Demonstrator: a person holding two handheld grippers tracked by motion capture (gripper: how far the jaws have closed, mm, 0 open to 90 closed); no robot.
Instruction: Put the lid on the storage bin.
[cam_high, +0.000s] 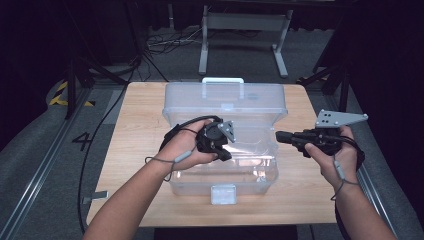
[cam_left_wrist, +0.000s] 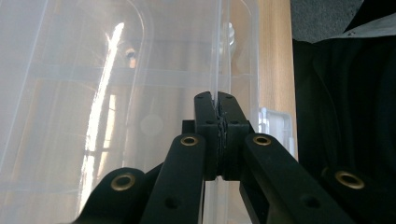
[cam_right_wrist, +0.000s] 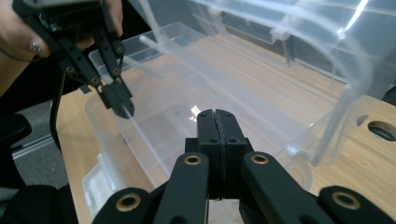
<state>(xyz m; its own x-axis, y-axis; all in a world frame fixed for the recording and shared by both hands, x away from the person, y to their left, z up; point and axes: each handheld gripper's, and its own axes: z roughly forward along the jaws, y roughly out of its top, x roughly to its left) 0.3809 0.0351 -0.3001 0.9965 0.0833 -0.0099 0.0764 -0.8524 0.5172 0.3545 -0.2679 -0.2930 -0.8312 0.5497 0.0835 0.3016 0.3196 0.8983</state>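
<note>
A clear plastic storage box (cam_high: 272, 172) stands on the wooden table (cam_high: 135, 130) with its lid (cam_high: 225, 97) swung up at the back. My left gripper (cam_high: 226, 155) reaches down into the box and is shut on a thin clear plastic wall (cam_left_wrist: 215, 51) of the inner tray. The strip rises straight out from between the closed jaws (cam_left_wrist: 218, 98). From the right gripper view, the left gripper (cam_right_wrist: 122, 108) pinches that same clear strip (cam_right_wrist: 144, 140). My right gripper (cam_high: 280, 136) hovers beside the box's right side, shut with nothing in it (cam_right_wrist: 215, 113).
The lid carries a white handle (cam_high: 222, 80), and a white latch (cam_high: 223, 194) sits at the box's front. Bare wood lies left and right of the box. A round hole (cam_right_wrist: 383, 129) is cut in the tabletop. Cables and a metal stand (cam_high: 245, 30) are on the floor beyond.
</note>
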